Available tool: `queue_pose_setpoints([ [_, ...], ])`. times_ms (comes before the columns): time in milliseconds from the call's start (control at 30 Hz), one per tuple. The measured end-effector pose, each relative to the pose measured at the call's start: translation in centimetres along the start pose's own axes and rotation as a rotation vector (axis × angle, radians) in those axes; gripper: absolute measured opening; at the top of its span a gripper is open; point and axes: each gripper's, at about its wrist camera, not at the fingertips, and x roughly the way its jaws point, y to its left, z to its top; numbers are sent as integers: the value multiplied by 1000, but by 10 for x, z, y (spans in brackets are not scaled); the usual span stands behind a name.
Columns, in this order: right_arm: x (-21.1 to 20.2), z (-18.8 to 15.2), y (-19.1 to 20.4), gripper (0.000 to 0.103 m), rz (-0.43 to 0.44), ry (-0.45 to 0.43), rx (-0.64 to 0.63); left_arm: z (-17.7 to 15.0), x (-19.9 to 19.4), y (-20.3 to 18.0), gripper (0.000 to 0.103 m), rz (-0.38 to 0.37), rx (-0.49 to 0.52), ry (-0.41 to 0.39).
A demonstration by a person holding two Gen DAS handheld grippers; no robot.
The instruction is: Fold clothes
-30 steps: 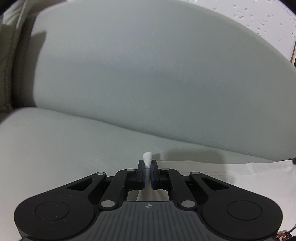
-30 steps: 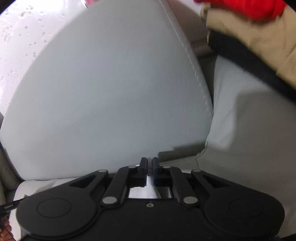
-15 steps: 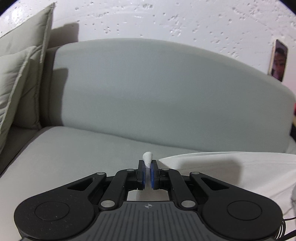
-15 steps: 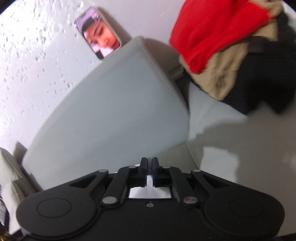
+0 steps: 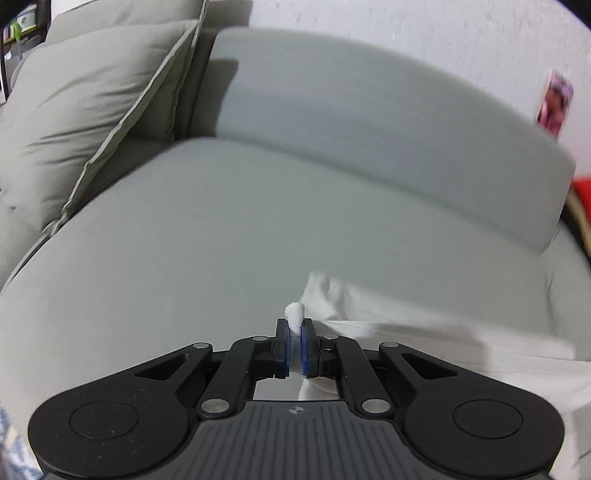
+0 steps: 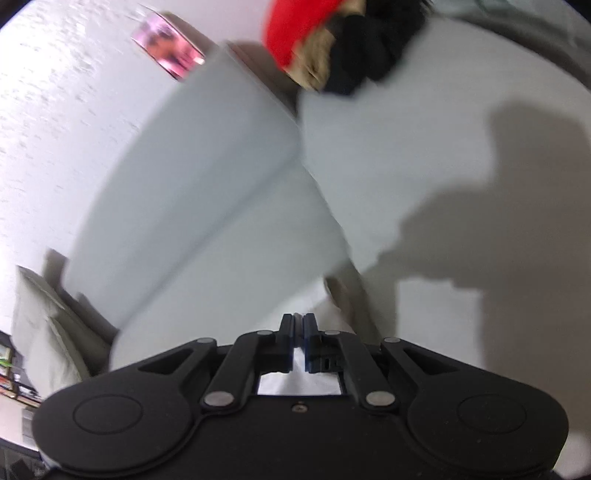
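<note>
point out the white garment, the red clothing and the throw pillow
white garment (image 5: 424,332): left wrist view, on the flat spread part right of the gripper.
red clothing (image 6: 295,26): right wrist view, on the red bundle at the top edge.
throw pillow (image 5: 85,110): left wrist view, on its front face.

Showing a plain white garment, pale grey-green sofa and cushions; upper right of the right wrist view, displaying red, tan and black clothes; black grippers, blue pads.
</note>
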Motion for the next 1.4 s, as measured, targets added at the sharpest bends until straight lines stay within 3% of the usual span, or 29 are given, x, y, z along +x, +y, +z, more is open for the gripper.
queue_pose_setpoints([
  [200, -47, -17, -3, 5, 9, -75, 11, -35, -41, 11, 5, -17, 5, -15],
  [367, -53, -26, -9, 5, -40, -90, -51, -57, -48, 13, 6, -2, 59, 12],
  [467, -41, -38, -20, 6, -100, -52, -82, -68, -48, 16, 12, 14, 85, 34],
  [567, -49, -43, -25, 13, -112, 1, -91, -78, -47, 19, 18, 30, 112, 55],
  [633, -76, -43, -26, 29, -78, -23, -104, -84, -71, 27, 19, 44, 145, 2],
  [667, -91, -44, -25, 31, -52, -37, -108, -86, -86, 31, 19, 51, 164, -31],
  [767, -129, -48, -20, 41, 33, -51, -147, -93, -116, 38, 22, 7, 192, -89],
  [833, -136, -50, -17, 56, 68, -50, -177, -97, -118, 34, 32, -52, 195, -102],
  [900, -116, -51, -15, 56, 105, -6, -196, -99, -105, 16, 35, -75, 221, -95],
  [967, -89, -52, -12, 47, 128, 54, -213, -100, -86, -10, 34, -84, 267, -71],
  [1000, -74, -55, -9, 23, 122, 96, -230, -98, -75, -23, 34, -95, 295, -65],
  [1033, -58, -53, -3, 8, 97, 128, -255, -96, -64, -36, 34, -107, 325, -60],
  [1100, -24, -50, 9, 8, 45, 191, -304, -86, -38, -59, 35, -103, 368, -45],
  [1200, -3, -34, 26, 9, -76, 154, -359, -71, -1, -85, 34, -49, 434, -23],
  [1267, 13, -18, 34, 21, -153, 139, -383, -61, 24, -93, 34, -11, 438, 39],
  [1400, 52, -3, 22, 23, -286, 256, -311, -54, 53, -95, 34, -9, 430, 199],
])
